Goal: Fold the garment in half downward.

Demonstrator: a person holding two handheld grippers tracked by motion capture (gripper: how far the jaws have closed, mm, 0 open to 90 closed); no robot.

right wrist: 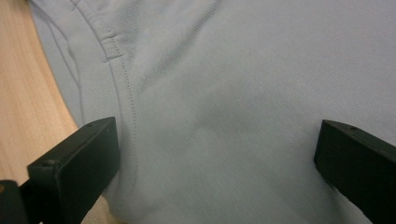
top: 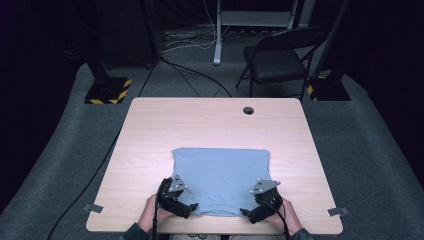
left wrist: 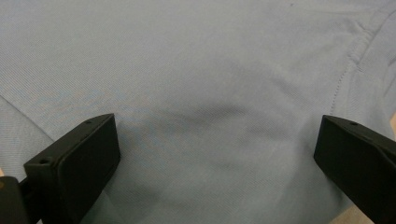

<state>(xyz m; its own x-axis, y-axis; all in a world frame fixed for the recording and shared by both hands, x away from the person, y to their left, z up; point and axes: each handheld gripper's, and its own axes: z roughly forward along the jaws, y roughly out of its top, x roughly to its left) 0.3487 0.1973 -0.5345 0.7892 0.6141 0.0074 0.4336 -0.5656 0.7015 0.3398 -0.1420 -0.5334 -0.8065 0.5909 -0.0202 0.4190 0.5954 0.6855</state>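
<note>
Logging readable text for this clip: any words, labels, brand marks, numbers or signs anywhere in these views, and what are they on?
None can be read.
Blue shirt: plain fabric with stitched seams, no print or tag visible in the high view or either gripper view.
Table: bare wood surface, no markings.
Black stand bases: yellow-and-black hazard stripes, a pattern and not text.
Left hand-held gripper and right hand-held gripper: no legible labels.

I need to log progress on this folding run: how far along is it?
Done: the shirt lies as a folded rectangle on the table. In hand: the left claw and right claw sit open over its near edge, gripping nothing yet. Left, probably: pinching that edge and folding it away.
</note>
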